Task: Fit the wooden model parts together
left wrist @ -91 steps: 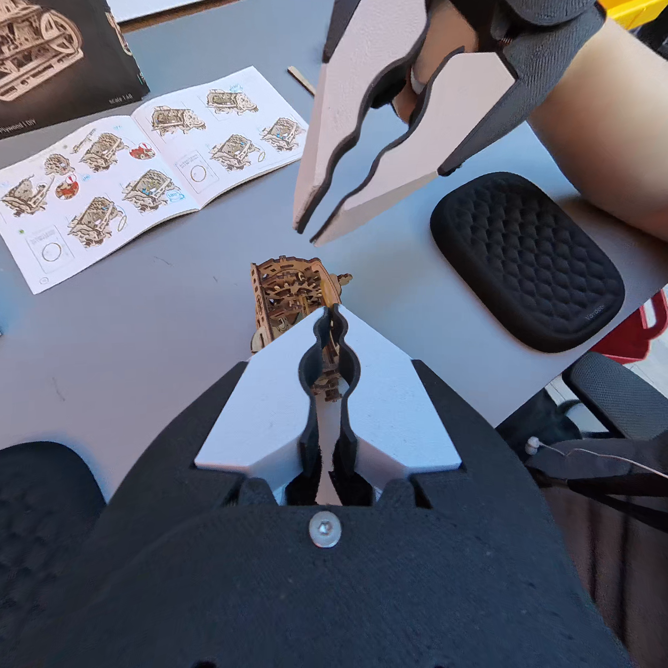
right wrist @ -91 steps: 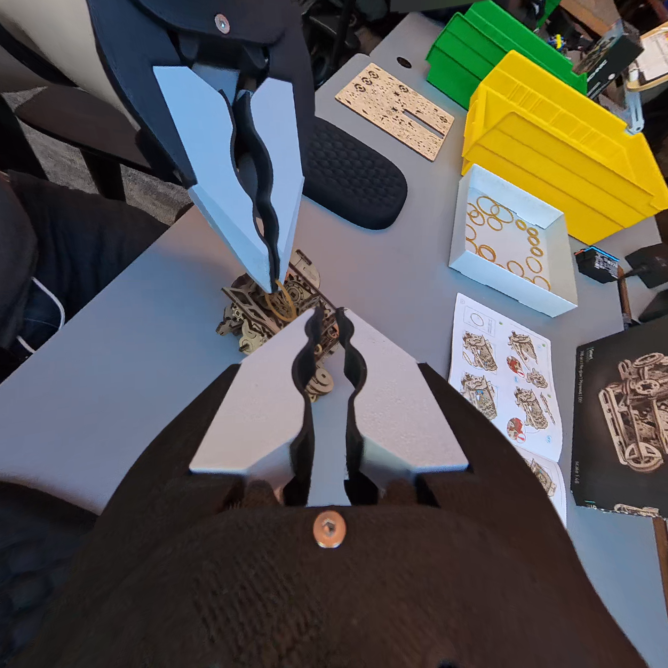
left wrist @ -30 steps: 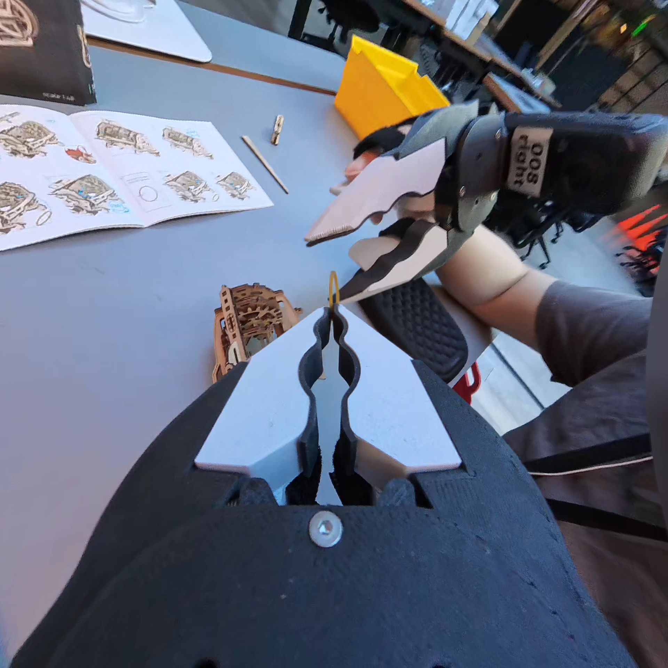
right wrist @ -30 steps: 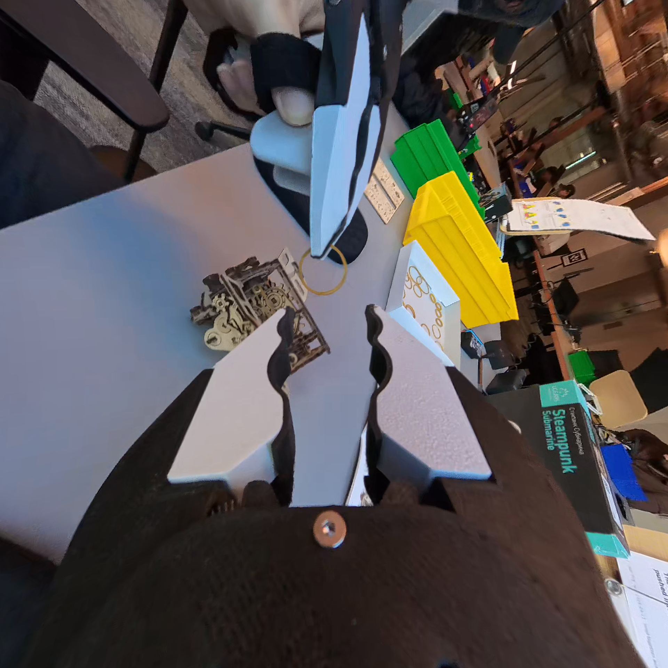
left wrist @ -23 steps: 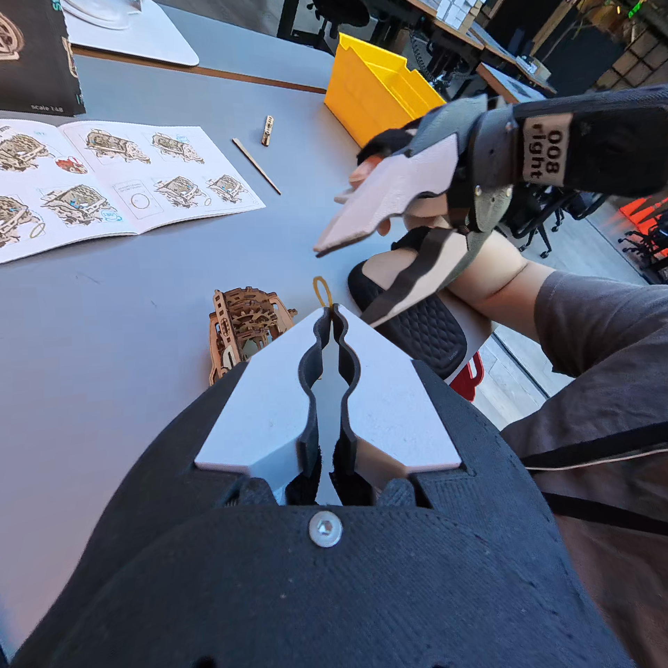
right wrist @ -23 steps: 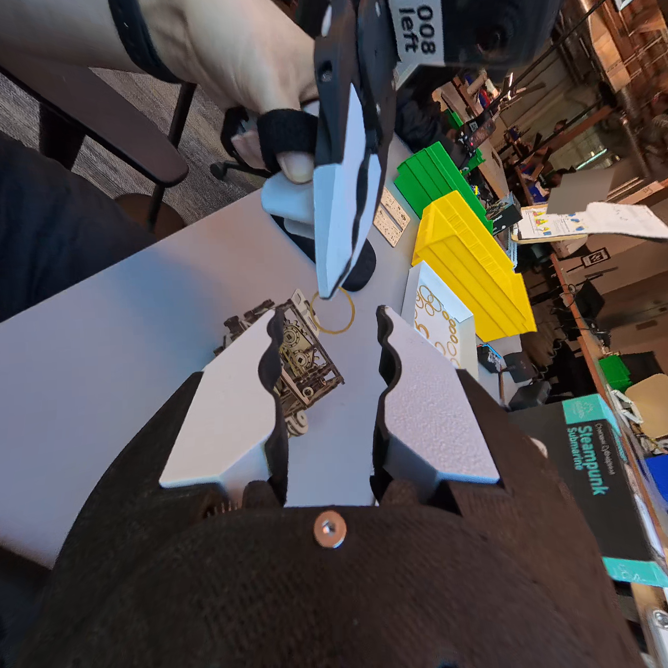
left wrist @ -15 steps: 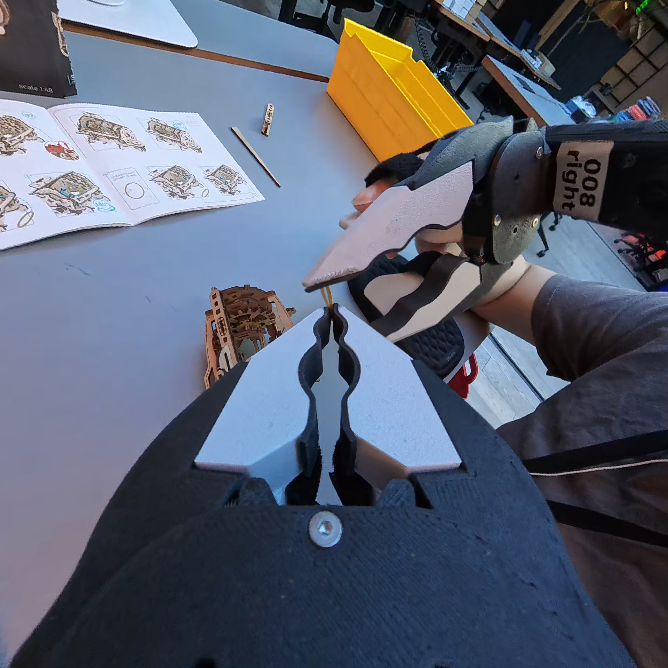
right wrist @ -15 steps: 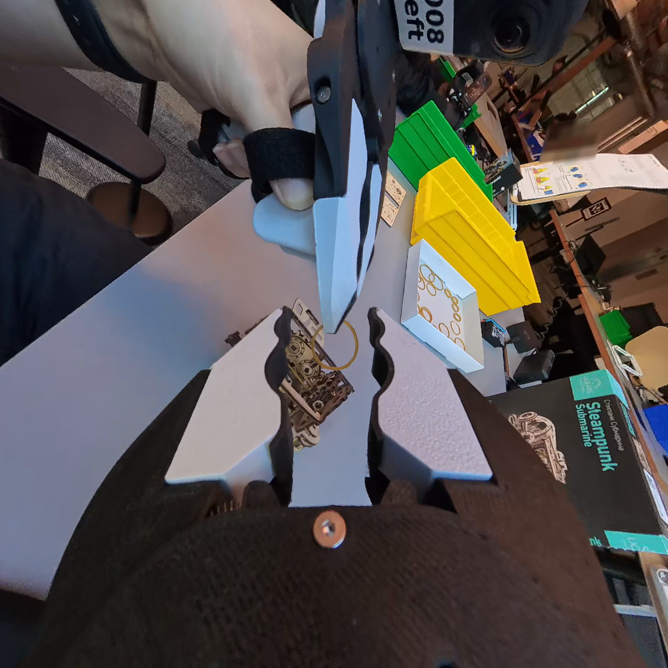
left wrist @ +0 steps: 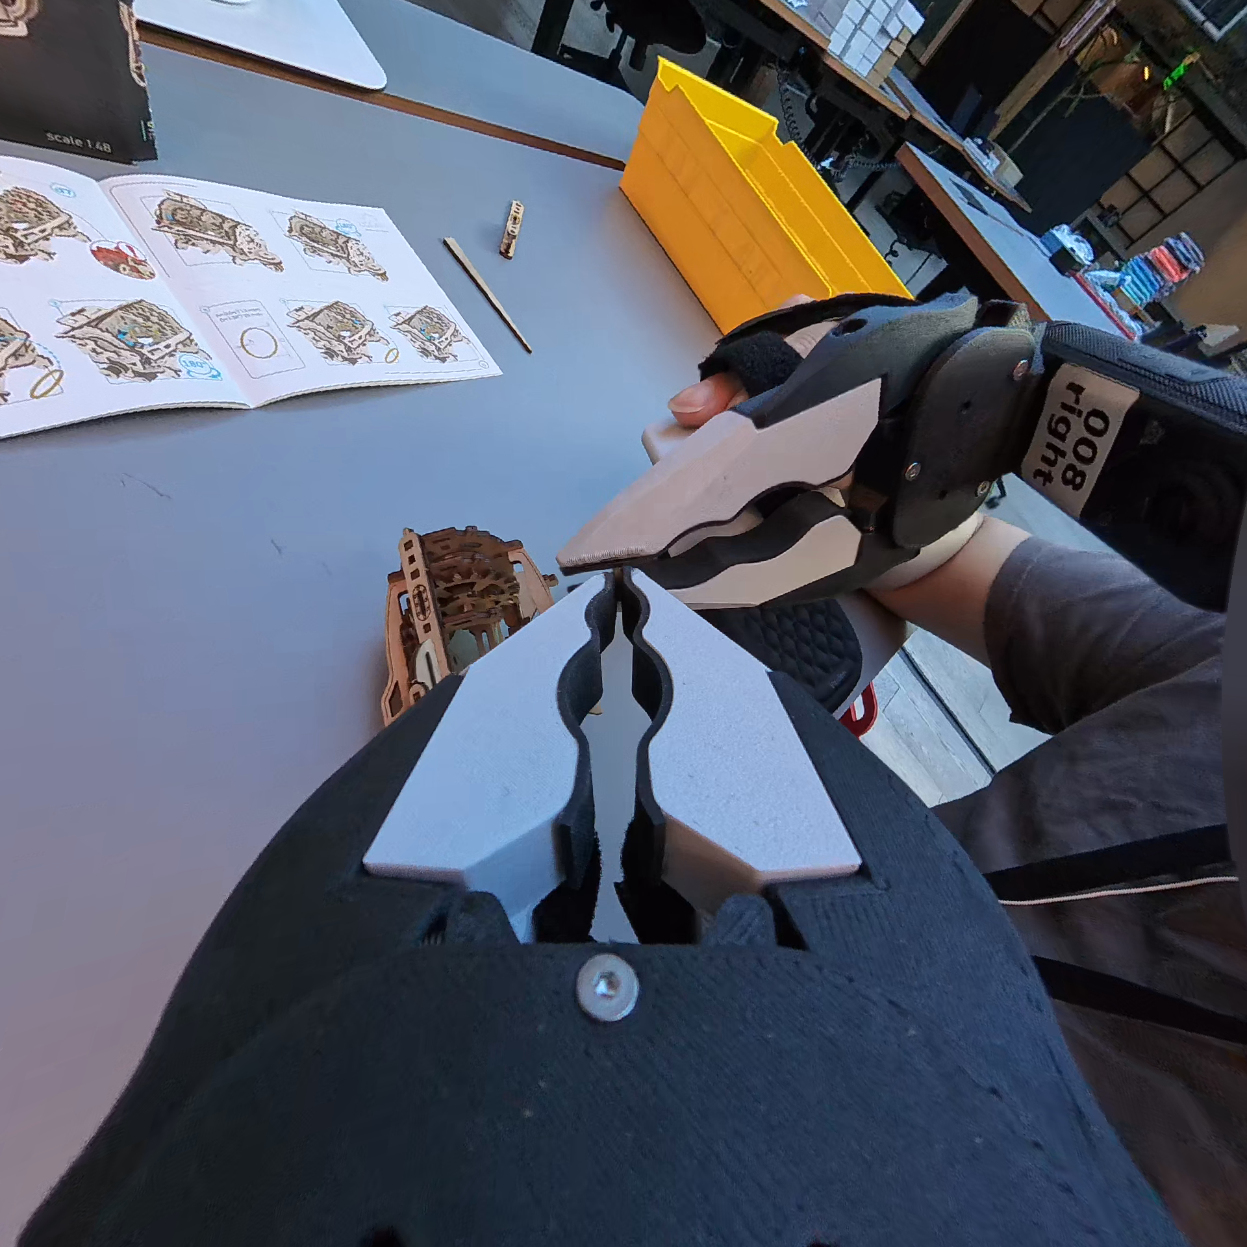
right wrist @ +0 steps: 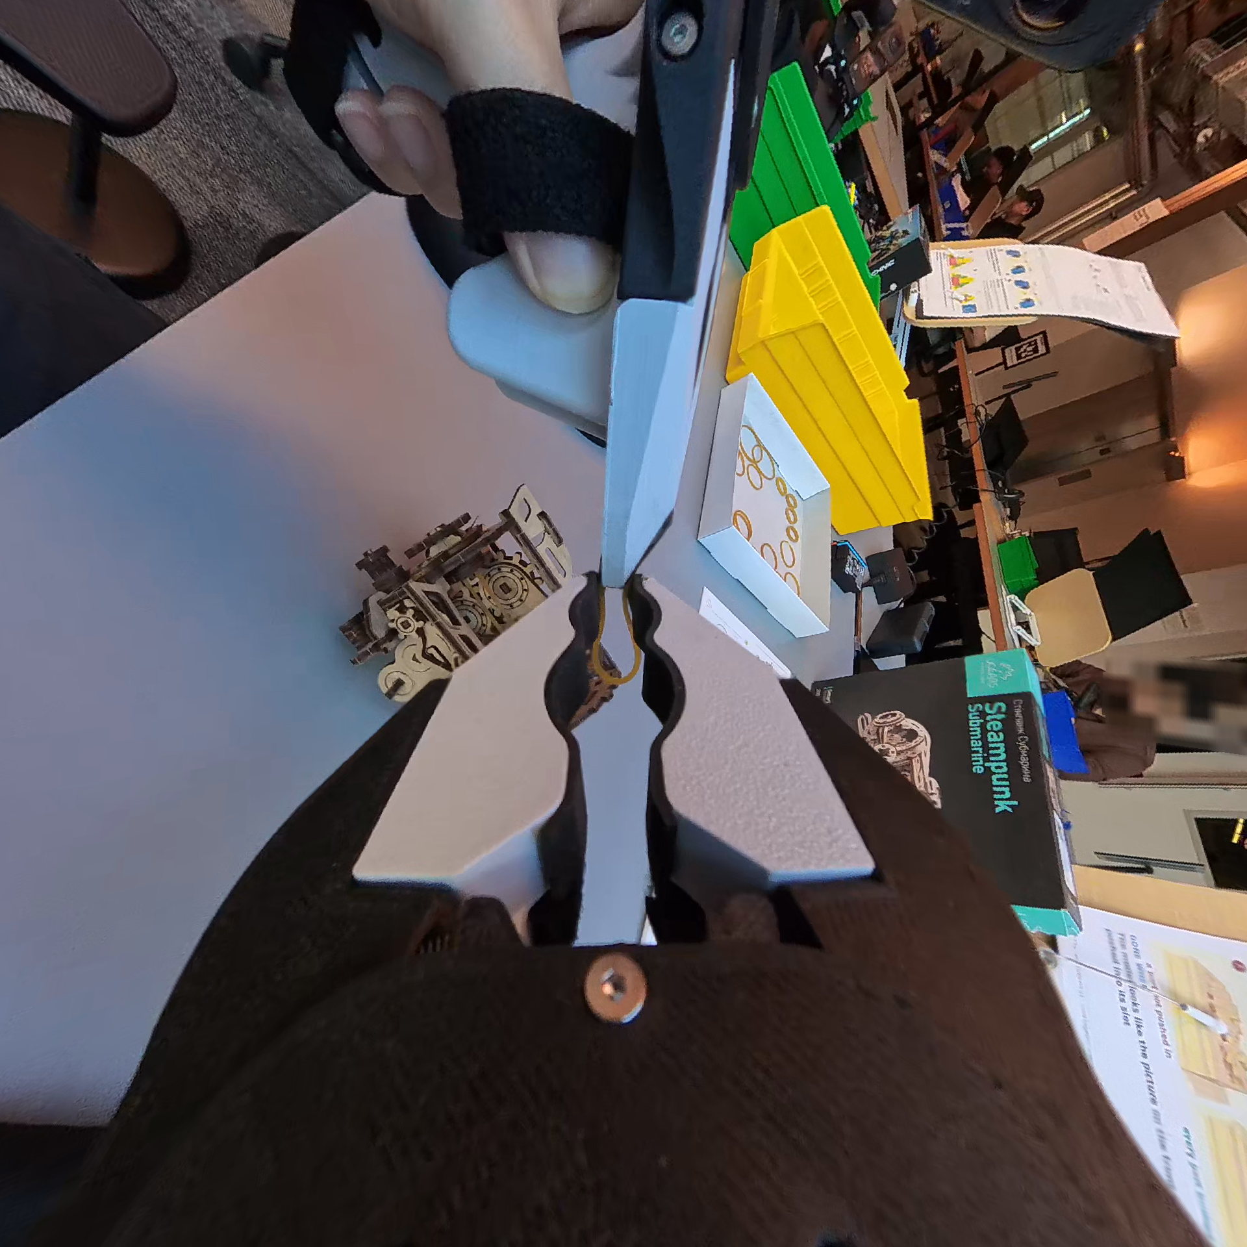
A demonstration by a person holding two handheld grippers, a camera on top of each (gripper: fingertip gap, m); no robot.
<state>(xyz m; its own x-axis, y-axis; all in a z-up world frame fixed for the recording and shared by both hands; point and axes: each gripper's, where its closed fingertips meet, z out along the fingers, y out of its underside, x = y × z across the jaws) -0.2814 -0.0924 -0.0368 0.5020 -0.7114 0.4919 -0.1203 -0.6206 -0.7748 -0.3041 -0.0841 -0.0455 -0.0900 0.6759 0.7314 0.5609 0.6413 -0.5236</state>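
A thin yellow rubber band (right wrist: 598, 641) is squeezed into a narrow loop between the pads of my right gripper (right wrist: 614, 586). My left gripper (left wrist: 619, 579) is shut and pinches the band's far end. It comes down from above in the right wrist view (right wrist: 624, 557). The two grippers meet tip to tip above the table. The right gripper (left wrist: 587, 560) reaches in from the right, and the band is hidden in the left wrist view. The wooden gear model (left wrist: 459, 600) stands on the grey table just left of the tips, untouched, and also shows in the right wrist view (right wrist: 459, 600).
An open instruction booklet (left wrist: 236, 303), a wooden stick (left wrist: 487, 295) and a small wooden piece (left wrist: 511, 229) lie farther back. A yellow bin (left wrist: 742, 202) stands at the right. A white tray of rubber bands (right wrist: 762, 513), a black kit box (right wrist: 965, 776) and a green bin (right wrist: 789, 148) are nearby.
My right gripper moved in to the left gripper's tip and closed from wide open around the rubber band. The band went from a round ring to a squeezed loop.
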